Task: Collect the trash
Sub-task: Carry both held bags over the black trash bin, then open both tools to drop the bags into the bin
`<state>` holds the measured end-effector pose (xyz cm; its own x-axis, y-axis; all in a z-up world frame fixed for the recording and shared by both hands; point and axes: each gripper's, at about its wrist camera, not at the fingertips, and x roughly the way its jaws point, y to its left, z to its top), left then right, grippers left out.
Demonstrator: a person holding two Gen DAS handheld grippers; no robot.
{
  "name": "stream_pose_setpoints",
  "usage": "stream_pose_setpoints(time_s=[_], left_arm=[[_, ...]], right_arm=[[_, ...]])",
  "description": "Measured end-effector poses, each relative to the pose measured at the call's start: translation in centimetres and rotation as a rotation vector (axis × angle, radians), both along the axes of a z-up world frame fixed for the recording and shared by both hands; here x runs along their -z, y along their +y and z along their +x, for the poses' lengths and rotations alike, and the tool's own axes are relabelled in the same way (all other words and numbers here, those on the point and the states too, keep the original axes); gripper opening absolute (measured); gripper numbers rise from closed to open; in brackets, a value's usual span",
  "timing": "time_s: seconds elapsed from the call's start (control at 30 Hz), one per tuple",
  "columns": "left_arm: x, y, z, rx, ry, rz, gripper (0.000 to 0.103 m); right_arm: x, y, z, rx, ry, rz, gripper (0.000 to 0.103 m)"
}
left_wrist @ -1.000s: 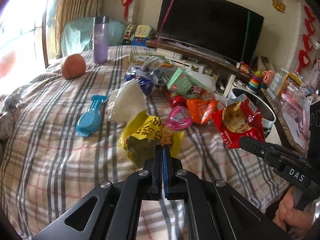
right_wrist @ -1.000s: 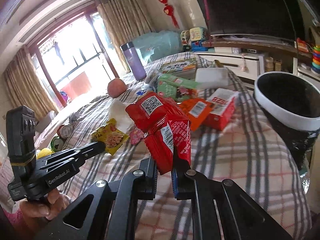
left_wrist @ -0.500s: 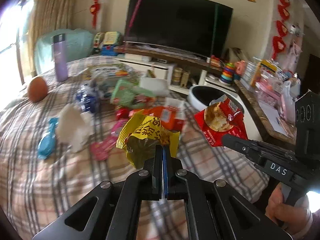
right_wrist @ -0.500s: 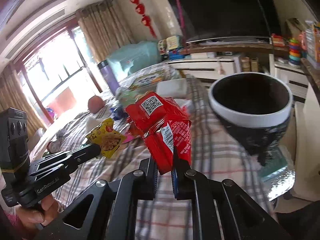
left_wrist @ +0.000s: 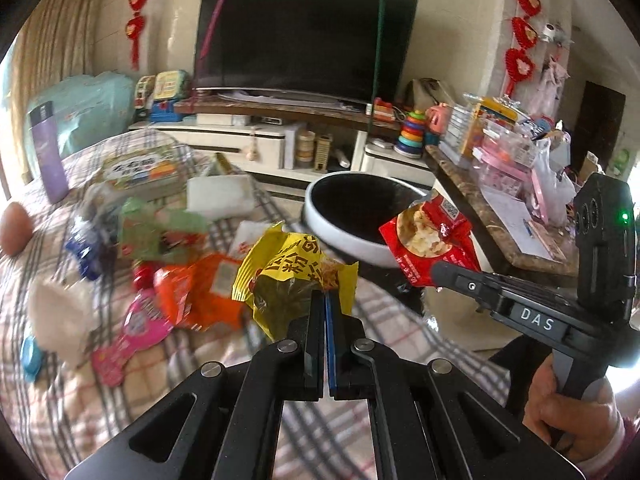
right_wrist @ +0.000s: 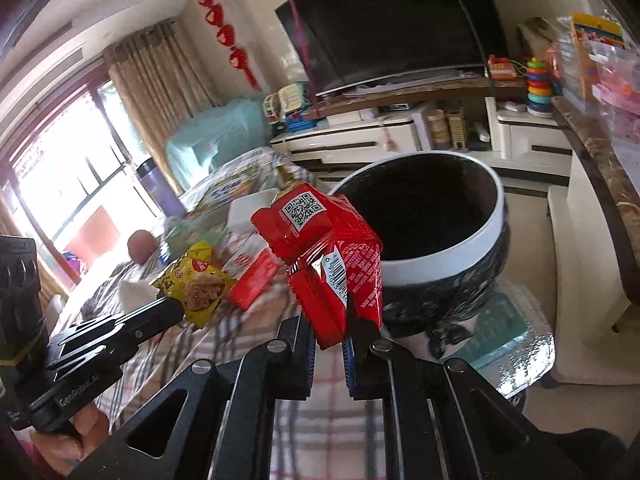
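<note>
Wrappers clamped: left tool (left_wrist: 325, 300) on yellow packet (left_wrist: 294, 276), right tool (right_wrist: 330, 320) on red packet (right_wrist: 328, 256); tabletop litter blurred.

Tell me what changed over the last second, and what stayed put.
Both claws swung from over the bed toward the black bin. The red wrapper now hangs at the bin's rim; the yellow wrapper trails just behind. Unchanged: each claw stays clamped on its wrapper, and the remaining litter on the bed lies untouched.

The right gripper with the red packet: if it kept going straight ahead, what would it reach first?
Most likely the white-rimmed trash bin. The right gripper, jaws shut on the red packet, points toward its near rim, though depth is hard to judge.
</note>
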<state>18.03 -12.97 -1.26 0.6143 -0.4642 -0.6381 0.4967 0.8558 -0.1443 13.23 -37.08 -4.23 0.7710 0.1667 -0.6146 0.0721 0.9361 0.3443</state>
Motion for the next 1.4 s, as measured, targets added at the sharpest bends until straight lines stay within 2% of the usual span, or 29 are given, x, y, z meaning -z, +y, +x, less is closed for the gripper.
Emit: stream_pose_setpoints(time_s=[0.6, 1.0, 1.17, 1.2, 1.27, 1.3, 1.33, 1.4], left_arm=[[0.4, -7.4, 8.4, 0.051, 0.016, -0.007, 0.000], [1.6, -10.8, 11.6, 0.077, 0.048, 0.002, 0.000], [2.2, -11.7, 13.2, 0.073, 0.080, 0.002, 0.000], [2.3, -11.8, 13.4, 0.068, 0.084, 0.006, 0.003], [2.6, -11.9, 13.8, 0.064, 0.102, 0.008, 0.016], [2.6, -11.9, 13.9, 0.055, 0.100, 0.008, 0.030], [2.5, -11.8, 13.8, 0.048, 0.094, 0.005, 0.042], [2.3, -11.3, 13.4, 0.032, 0.075, 0.002, 0.047]], right_arm=[[-0.4, -6.2, 5.3, 0.064, 0.050, 0.019, 0.011], [0.6, -8.5, 8.1, 0.079, 0.106, 0.043, 0.012], [1.2, -8.6, 8.8, 0.085, 0.135, 0.035, 0.015], [1.3, -8.7, 8.9, 0.085, 0.139, 0.034, 0.017], [1.5, -8.8, 9.1, 0.089, 0.149, 0.038, 0.024], [1.5, -8.8, 9.0, 0.092, 0.149, 0.043, 0.034], [1.5, -9.0, 9.0, 0.095, 0.146, 0.050, 0.049], [1.3, -9.0, 8.7, 0.101, 0.134, 0.052, 0.053]])
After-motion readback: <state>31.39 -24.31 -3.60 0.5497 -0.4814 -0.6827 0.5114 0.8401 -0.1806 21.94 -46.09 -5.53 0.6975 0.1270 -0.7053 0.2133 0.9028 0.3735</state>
